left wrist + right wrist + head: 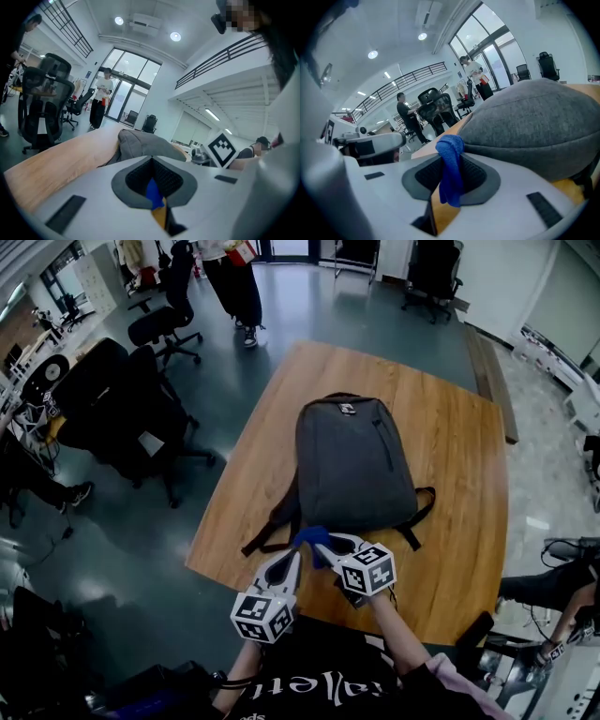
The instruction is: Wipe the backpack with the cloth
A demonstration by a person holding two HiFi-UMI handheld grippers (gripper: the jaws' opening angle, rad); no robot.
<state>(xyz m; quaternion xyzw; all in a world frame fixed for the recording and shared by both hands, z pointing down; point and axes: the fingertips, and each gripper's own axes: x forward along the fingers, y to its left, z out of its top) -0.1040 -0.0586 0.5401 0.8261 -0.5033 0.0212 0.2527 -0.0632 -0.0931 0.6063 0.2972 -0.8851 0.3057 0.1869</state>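
A grey backpack (354,460) lies flat on the wooden table (455,549), straps trailing off its near end. Just off that near end a small blue cloth (309,536) sits between the tips of both grippers. My left gripper (297,555) is shut, and a bit of blue cloth (153,191) shows between its pads. My right gripper (324,546) is shut on the cloth (451,171), which sticks out above and below its jaws. In the right gripper view the backpack (534,117) bulges close ahead; in the left gripper view the backpack (140,143) lies just beyond the tips.
Black office chairs (122,404) stand on the floor left of the table. A person (234,277) stands beyond the table's far end. A dark object (476,629) rests by the table's near right corner. The near table edge runs just under the grippers.
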